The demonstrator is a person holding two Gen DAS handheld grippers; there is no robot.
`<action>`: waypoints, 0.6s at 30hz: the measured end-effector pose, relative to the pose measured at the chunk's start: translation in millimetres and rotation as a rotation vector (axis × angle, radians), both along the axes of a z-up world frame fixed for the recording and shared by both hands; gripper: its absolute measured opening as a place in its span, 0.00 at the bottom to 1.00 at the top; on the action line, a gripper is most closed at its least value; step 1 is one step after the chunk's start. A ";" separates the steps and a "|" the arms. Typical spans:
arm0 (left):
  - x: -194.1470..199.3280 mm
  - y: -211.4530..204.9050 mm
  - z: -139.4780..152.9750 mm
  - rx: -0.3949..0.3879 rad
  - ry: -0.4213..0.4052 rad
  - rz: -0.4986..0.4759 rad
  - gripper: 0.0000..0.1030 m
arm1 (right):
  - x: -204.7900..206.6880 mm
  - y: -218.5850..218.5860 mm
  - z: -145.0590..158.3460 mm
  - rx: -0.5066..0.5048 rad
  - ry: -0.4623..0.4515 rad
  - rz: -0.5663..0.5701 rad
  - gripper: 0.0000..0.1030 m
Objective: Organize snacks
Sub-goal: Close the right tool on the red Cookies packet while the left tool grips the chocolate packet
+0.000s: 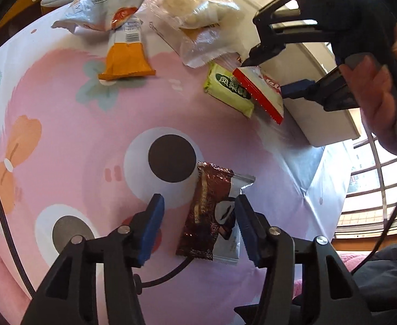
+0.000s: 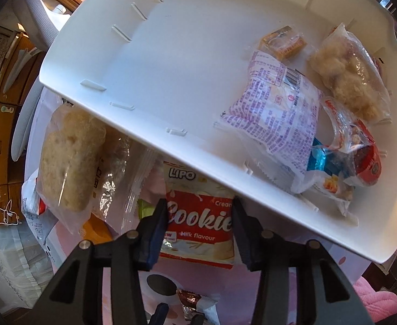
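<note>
The left tongs [image 1: 198,224] stand apart over a brown foil snack packet [image 1: 209,216] lying on the pink cartoon-print tabletop [image 1: 90,146] — the pads do not press it. Farther off, the right tongs [image 2: 200,224] pinch a red-and-white cookie packet [image 2: 198,216] at the near edge of the white plastic bin [image 2: 171,54] — inside lie several wrapped snacks [image 2: 279,103].

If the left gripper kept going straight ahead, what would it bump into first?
Probably the brown snack packet, lying on the pink tablecloth between the open fingers of the left gripper. Depth is hard to judge, though.
</note>
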State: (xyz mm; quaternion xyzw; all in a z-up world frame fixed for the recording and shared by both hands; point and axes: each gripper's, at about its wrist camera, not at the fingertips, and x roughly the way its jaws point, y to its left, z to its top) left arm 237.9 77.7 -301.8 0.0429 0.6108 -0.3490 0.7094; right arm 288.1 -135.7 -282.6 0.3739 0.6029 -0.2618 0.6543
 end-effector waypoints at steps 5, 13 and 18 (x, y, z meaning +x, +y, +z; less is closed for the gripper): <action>-8.8 -28.9 1.1 0.054 -0.035 -0.054 0.54 | -26.9 1.9 8.4 0.024 -0.014 0.041 0.45; -33.2 -51.8 -0.1 0.195 -0.194 -0.147 0.49 | -67.0 -12.4 22.5 0.059 -0.024 0.046 0.45; -48.4 -58.8 -1.3 0.224 -0.268 -0.173 0.38 | -92.5 -13.9 36.3 0.063 -0.041 0.022 0.45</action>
